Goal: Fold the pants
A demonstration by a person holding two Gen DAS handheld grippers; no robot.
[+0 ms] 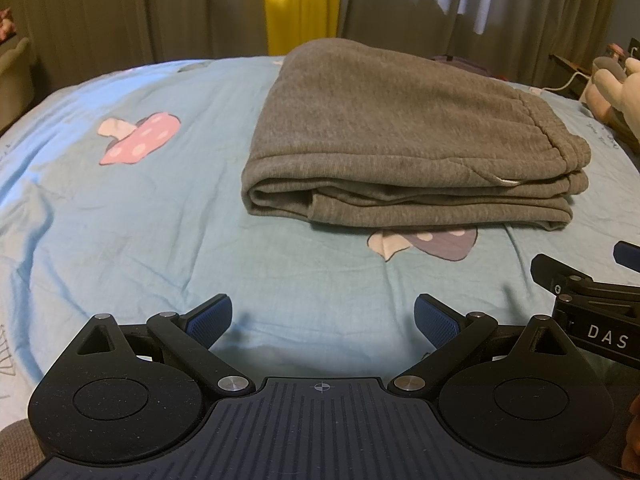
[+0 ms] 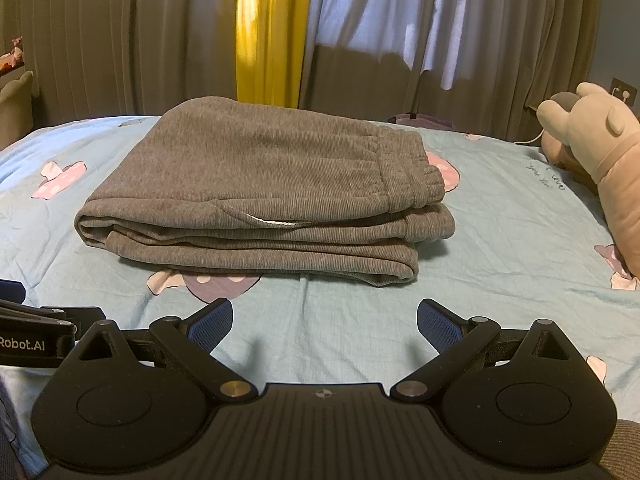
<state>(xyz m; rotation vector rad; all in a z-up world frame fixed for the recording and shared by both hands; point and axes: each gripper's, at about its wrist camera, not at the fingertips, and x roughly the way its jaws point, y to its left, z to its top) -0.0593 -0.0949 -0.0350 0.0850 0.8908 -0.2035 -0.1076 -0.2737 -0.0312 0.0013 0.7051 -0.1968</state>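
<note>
Grey sweatpants [image 1: 384,136] lying folded, frame centre, on bed [image 1: 120,232]. I'm holding left gripper [image 1: 323,316] and right gripper [image 2: 325,320] back, fingers spread, empty. Folding looks finished; next, only retreating.

Bed with light blue mushroom-print sheet [image 2: 500,248], folded grey pants [image 2: 260,200] lying on it, plush toy [image 2: 600,148] at right edge

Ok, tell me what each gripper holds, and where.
Nothing. The left gripper and right gripper are open and empty; the folded pants lie untouched on the bed.
</note>
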